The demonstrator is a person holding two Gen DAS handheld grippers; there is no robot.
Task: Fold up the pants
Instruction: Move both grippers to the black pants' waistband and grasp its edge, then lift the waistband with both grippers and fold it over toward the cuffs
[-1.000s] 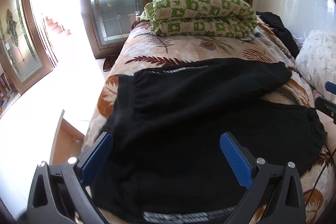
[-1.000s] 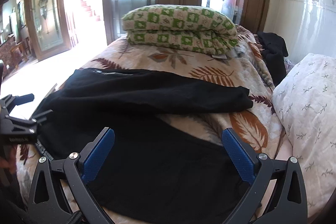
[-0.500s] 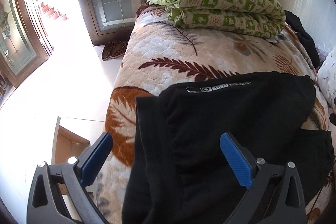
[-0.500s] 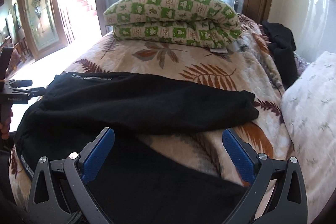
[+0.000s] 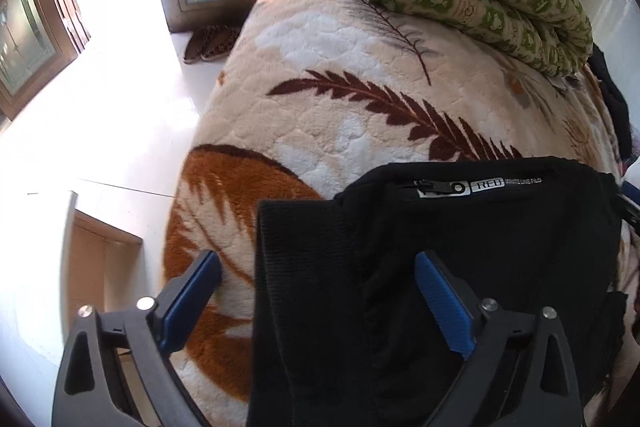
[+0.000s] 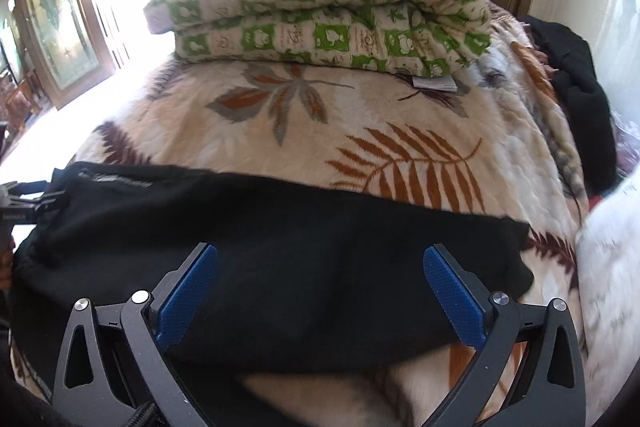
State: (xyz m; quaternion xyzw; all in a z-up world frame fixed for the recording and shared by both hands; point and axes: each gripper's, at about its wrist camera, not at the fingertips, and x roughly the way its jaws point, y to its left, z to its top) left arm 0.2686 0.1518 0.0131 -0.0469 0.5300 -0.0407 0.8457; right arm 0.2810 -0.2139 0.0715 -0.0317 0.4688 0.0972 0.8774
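Observation:
Black pants (image 5: pixel 460 267) lie spread on a leaf-patterned blanket (image 5: pixel 340 115) on a bed, a zip pocket with a white label at their far edge. My left gripper (image 5: pixel 316 299) is open and empty, hovering over the pants' left edge near the bed's side. In the right wrist view the pants (image 6: pixel 280 235) stretch across as a long black leg. My right gripper (image 6: pixel 320 291) is open and empty, just above that leg. The left gripper shows at the far left of the right wrist view (image 6: pixel 24 199).
A folded green-and-white quilt (image 6: pixel 320 11) lies at the far end of the bed. Dark clothes (image 6: pixel 576 83) are piled at the right edge, next to a white pillow (image 6: pixel 612 267). An open wooden drawer (image 5: pixel 92 267) and slippers (image 5: pixel 212 43) are on the floor to the left.
Both grippers have moved forward and lower over the pants, toward the far leg. Both stayed open. The pants have not visibly moved.

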